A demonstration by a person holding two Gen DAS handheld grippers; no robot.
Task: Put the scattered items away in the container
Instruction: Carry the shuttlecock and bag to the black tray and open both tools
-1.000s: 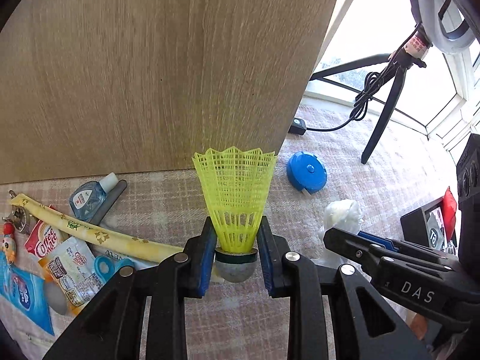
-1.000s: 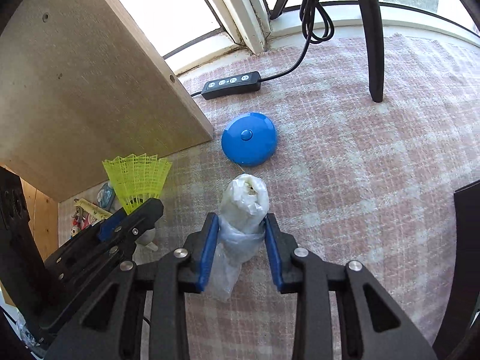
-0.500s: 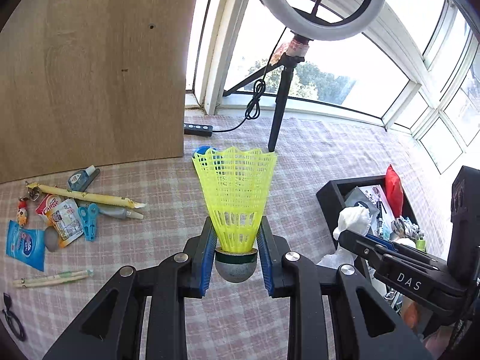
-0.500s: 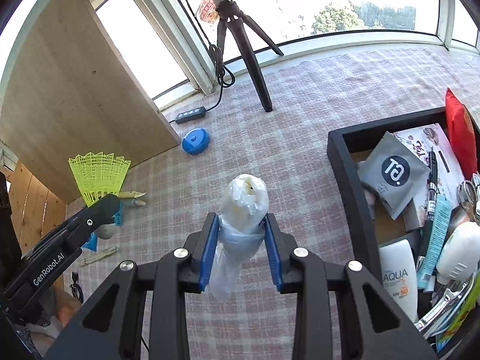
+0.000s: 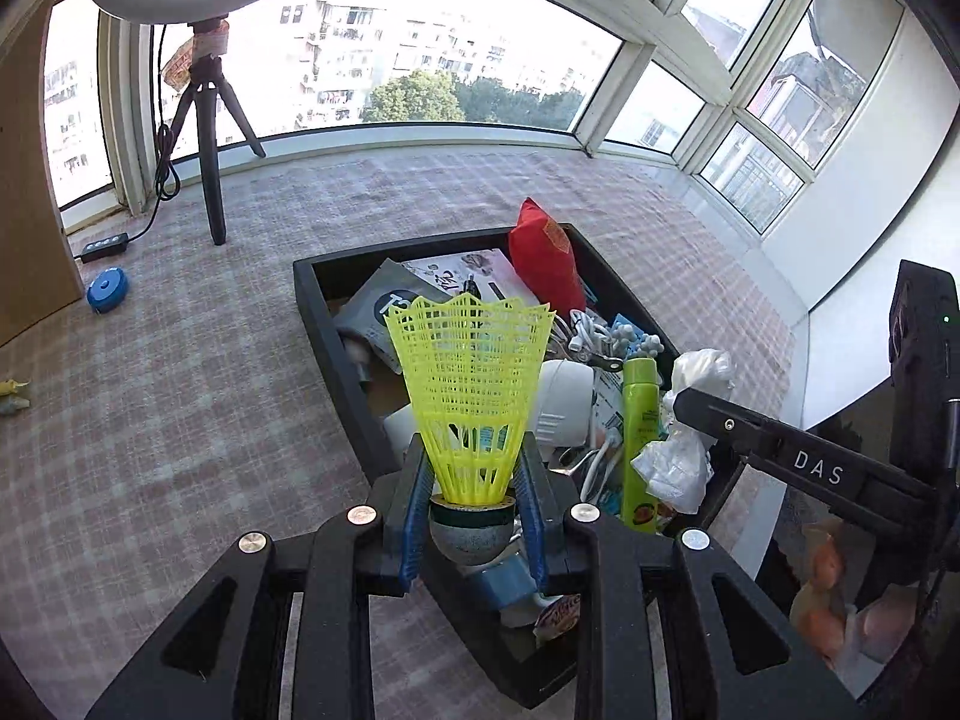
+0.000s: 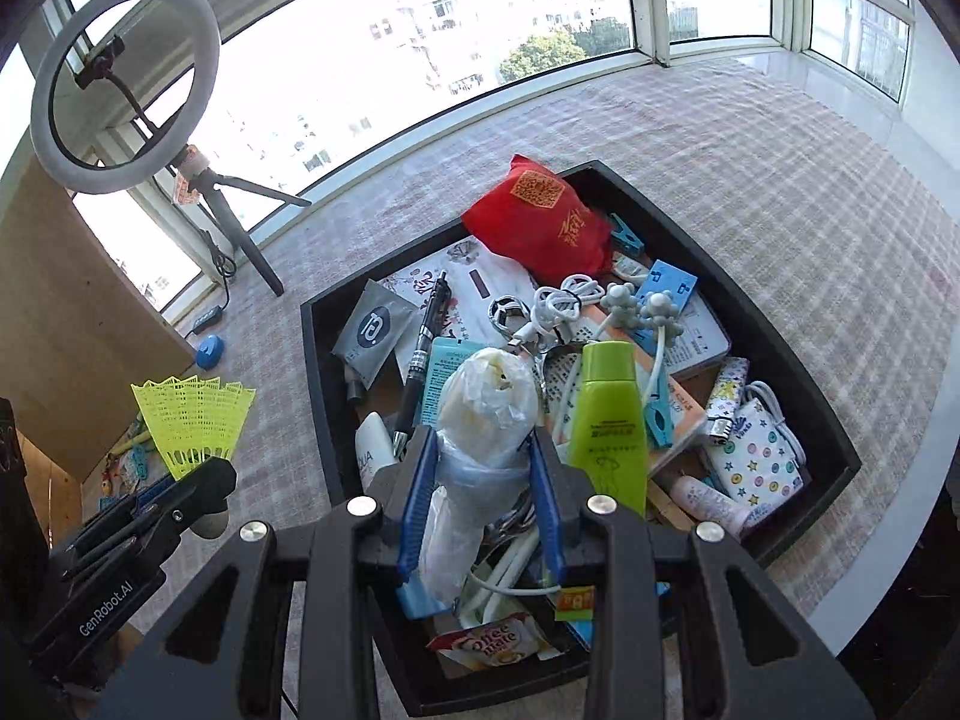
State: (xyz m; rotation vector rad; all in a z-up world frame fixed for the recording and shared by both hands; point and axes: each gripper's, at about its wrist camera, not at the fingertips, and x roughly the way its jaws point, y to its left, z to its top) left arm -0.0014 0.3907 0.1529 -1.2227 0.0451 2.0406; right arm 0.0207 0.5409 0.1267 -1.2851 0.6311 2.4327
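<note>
Strong daylight enters through the big windows (image 5: 420, 60), and the sky outside is overexposed to white. The checked counter (image 6: 750, 138) is bright, while the black tray (image 6: 798, 372) stays dark. Both fisheye views bend straight lines at the edges, with dark vignette corners. Focus is sharp, no motion blur.

Yellow mesh shuttlecock (image 5: 471, 396): upright, skirt up, grey-green rounded base pinched between the blue pads of the left tongs (image 5: 474, 531), over the near left edge of the container. Crumpled clear plastic bag (image 6: 483, 414): white wad inside, held upright in the right tongs (image 6: 480, 516) above the contents. Black rectangular container (image 6: 798, 360): crowded with small items, on the checked worktop.
</note>
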